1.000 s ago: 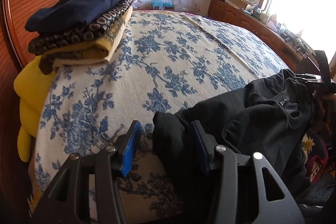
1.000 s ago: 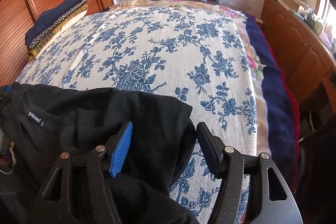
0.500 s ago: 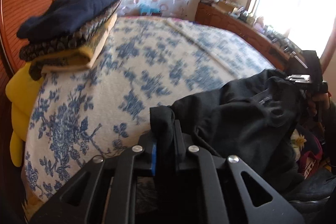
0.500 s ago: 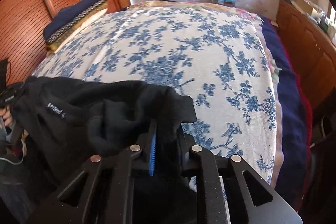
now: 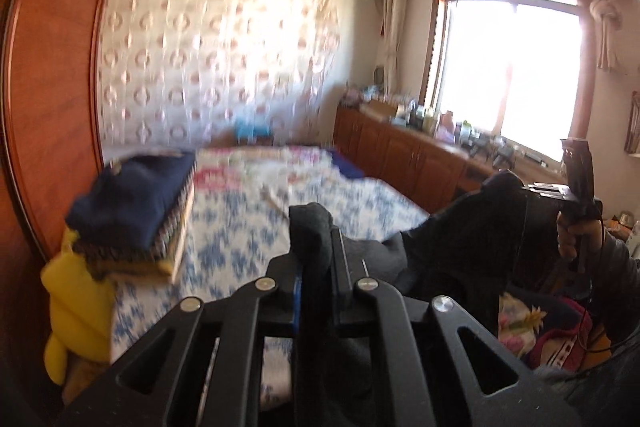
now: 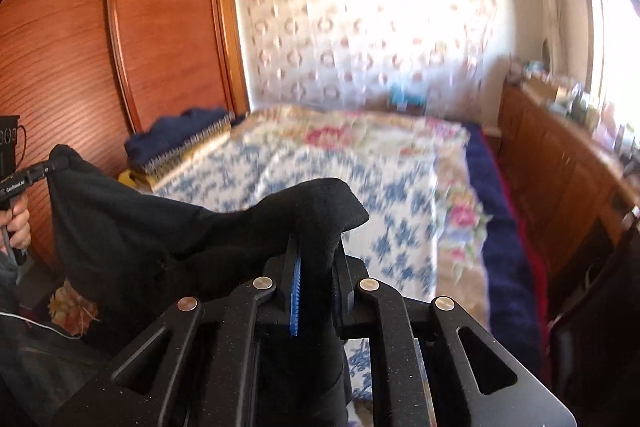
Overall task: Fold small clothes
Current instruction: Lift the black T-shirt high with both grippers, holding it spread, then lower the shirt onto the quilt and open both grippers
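A: Where is the soft black knit garment (image 5: 460, 239)?

B: In the air above the blue-flowered white bedspread (image 5: 240, 223), stretched crosswise between both tongs, sagging in the middle

A: And the grips?

B: The left gripper (image 5: 316, 267) has closed to a slit, pinching one bunched corner; the right gripper (image 6: 316, 267) likewise (blue ribbed pad showing)

A: Any difference between views?

B: Only the left view shows the bright window (image 5: 508, 71); the right shows the ribbed wooden wardrobe (image 6: 80, 47). Both catch the stack of folded clothes (image 5: 136, 211)
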